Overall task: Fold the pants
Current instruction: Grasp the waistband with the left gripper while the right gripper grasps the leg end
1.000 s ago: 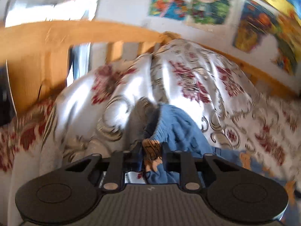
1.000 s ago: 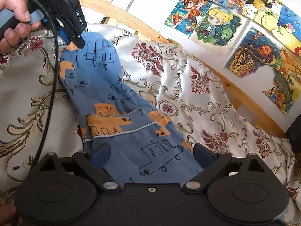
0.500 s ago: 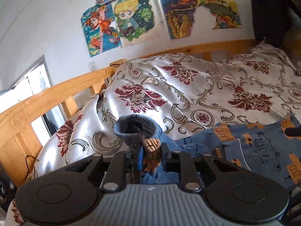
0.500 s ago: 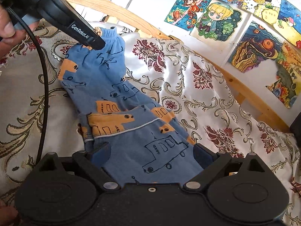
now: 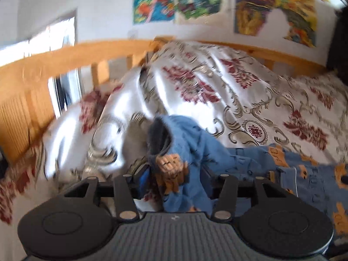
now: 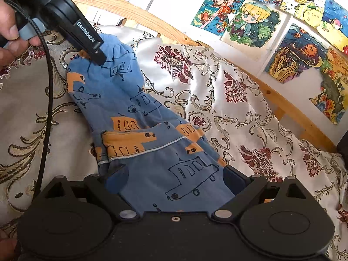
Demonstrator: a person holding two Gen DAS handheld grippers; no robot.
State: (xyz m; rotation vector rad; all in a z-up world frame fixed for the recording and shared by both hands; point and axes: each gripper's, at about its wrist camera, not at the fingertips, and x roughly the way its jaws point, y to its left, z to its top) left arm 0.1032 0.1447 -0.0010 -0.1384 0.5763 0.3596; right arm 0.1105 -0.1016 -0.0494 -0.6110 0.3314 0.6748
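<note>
The left gripper (image 6: pixel 99 57) pinches the blue pants' (image 6: pixel 150 143) cuff; the right gripper (image 6: pixel 174 178), jaws spread, straddles the fabric on the bedspread (image 6: pixel 239 108)

"GenRobot.AI" on the left gripper (image 6: pixel 99 57)

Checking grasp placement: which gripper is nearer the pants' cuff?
Left. The left gripper is at the cuff on the far end of the pants, cloth between its fingers. The right gripper is at the opposite, wider end.
</note>
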